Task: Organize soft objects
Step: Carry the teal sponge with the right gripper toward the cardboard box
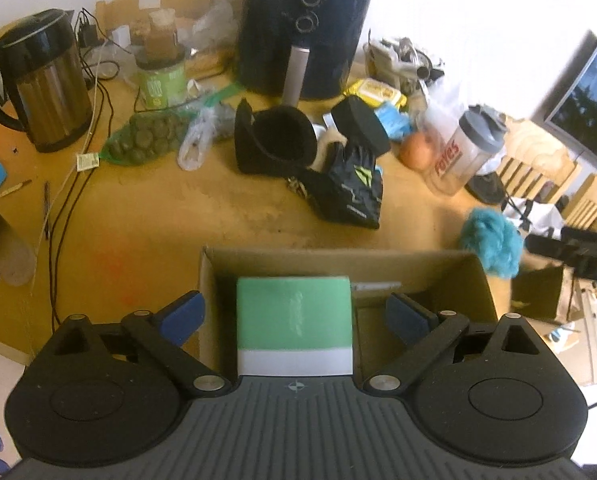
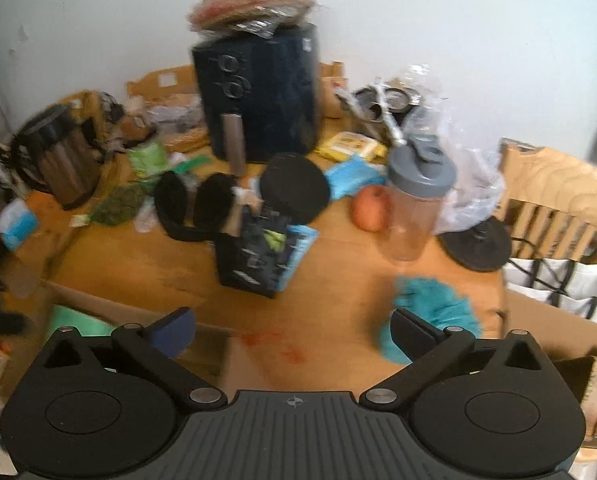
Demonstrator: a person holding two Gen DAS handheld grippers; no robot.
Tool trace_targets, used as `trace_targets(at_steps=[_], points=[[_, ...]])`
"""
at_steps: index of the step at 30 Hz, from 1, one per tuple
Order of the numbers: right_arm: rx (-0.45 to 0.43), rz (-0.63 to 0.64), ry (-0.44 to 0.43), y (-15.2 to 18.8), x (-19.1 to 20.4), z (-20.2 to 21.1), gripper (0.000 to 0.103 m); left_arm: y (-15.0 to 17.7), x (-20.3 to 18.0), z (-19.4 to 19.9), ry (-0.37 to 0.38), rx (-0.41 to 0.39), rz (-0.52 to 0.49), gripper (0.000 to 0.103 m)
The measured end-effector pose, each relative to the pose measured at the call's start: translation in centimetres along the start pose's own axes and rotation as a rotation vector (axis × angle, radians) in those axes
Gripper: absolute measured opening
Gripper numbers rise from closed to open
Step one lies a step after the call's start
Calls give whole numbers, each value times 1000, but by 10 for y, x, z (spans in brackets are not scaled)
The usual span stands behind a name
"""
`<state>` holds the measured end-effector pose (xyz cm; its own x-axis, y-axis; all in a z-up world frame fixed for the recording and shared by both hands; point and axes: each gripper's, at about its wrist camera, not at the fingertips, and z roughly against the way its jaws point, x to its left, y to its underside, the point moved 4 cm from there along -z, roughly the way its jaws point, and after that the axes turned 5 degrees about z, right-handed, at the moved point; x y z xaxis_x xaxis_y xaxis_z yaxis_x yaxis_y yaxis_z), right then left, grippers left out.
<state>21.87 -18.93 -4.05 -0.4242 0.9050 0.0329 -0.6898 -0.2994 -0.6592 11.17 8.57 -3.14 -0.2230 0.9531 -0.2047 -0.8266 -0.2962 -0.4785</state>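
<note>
A cardboard box sits at the table's near edge with a green and white packet inside. My left gripper is open and hovers over the box, its fingers either side of the packet without touching it. A teal fluffy object lies on the table just right of the box. In the right wrist view the teal fluffy object lies behind my right fingertip. My right gripper is open and empty above the table edge. A pile of black soft items lies mid-table, also in the right wrist view.
A black air fryer stands at the back, a kettle at the left, a clear shaker bottle and an orange fruit at the right. Cables trail across the left side. Wooden chairs stand beyond the right edge.
</note>
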Motion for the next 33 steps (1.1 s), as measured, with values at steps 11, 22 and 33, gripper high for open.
trace_targets(at_steps=[11, 22, 33], points=[[41, -65, 273, 41, -85, -80, 103, -7, 15, 6, -1, -27, 33, 99], [140, -222, 256, 50, -130, -144, 51, -7, 21, 5, -5, -16, 23, 99], [55, -211, 139, 19, -108, -84, 8, -6, 11, -3, 35, 14, -41, 98]])
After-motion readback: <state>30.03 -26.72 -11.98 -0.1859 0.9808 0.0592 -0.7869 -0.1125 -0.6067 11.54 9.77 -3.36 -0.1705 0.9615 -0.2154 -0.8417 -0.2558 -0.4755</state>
